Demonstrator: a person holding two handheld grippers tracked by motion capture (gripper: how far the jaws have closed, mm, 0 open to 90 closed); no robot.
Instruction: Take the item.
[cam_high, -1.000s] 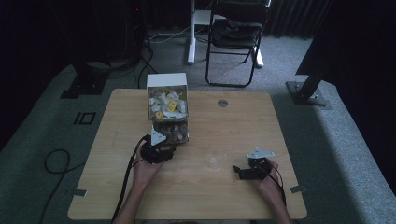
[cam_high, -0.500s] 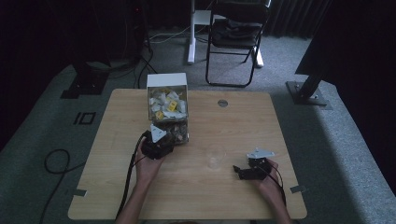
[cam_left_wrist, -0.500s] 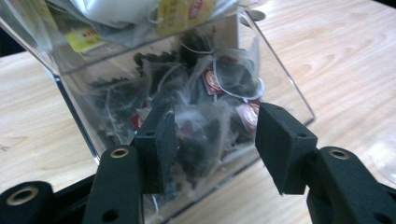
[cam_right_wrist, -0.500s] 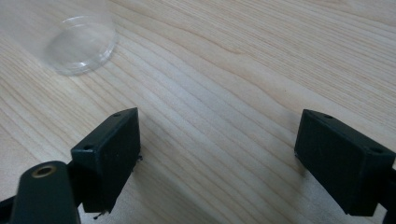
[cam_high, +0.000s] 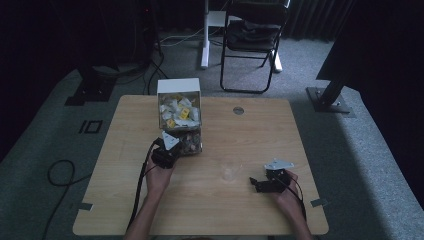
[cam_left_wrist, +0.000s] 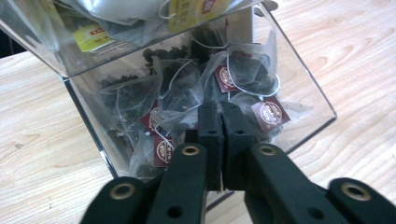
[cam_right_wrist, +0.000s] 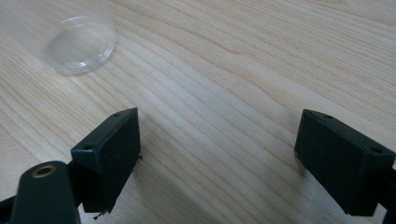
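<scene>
At the mouth of a clear tea-bag dispenser (cam_left_wrist: 187, 88), the left gripper (cam_left_wrist: 221, 122) reaches in, jaws pressed together.

Whether they pinch a bag cannot be told. Right of it, bare table (cam_high: 240, 140) lies open around a clear round dish (cam_right_wrist: 81, 44). Near the right edge, the right gripper (cam_right_wrist: 217, 158) rests spread wide, nothing between.

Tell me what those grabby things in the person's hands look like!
Both are black. The left gripper has two blocky jaws on arms with small brass-coloured rivets. The right gripper has chunky black rectangular pads. From above, each carries a pale grey three-cornered plate on top, and a black cable trails back from the left one along the forearm. The forearms look bare, no sleeves showing.
</scene>
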